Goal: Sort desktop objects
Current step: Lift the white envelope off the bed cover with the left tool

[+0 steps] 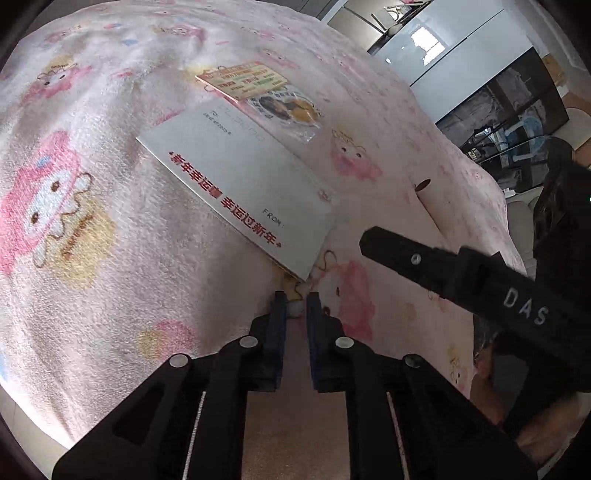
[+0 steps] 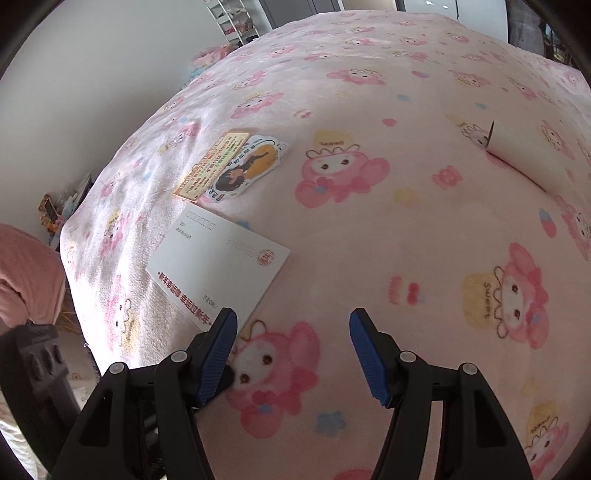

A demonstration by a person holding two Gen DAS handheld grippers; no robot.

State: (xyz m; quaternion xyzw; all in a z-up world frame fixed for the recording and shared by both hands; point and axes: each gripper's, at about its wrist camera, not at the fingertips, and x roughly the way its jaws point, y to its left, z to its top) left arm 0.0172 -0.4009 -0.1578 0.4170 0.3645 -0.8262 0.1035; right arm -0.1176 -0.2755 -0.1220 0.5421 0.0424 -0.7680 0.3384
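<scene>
A white envelope (image 1: pixel 236 192) with red print lies flat on the pink blanket, and is also seen in the right wrist view (image 2: pixel 218 266). Beyond it lie an orange card (image 1: pixel 240 79) (image 2: pixel 212 166) and a cartoon figure sticker (image 1: pixel 286 107) (image 2: pixel 247 168), which overlap. A white paper tube (image 1: pixel 428 203) (image 2: pixel 524 158) lies to the right. My left gripper (image 1: pixel 295 299) sits at the blanket's near edge just below the envelope's corner, shut to a narrow slit with nothing in it. My right gripper (image 2: pixel 293 321) is open, with its left finger over the envelope's near corner. It also shows in the left wrist view as a black finger (image 1: pixel 443 266).
The blanket (image 2: pixel 369 221) with pink cartoon figures covers the whole table and drops off at the left edge (image 2: pixel 77 280). A pink cloth (image 2: pixel 26 273) hangs at the left. A white shelf (image 2: pixel 236 18) stands at the back, and glass cabinets (image 1: pixel 498 103) to the right.
</scene>
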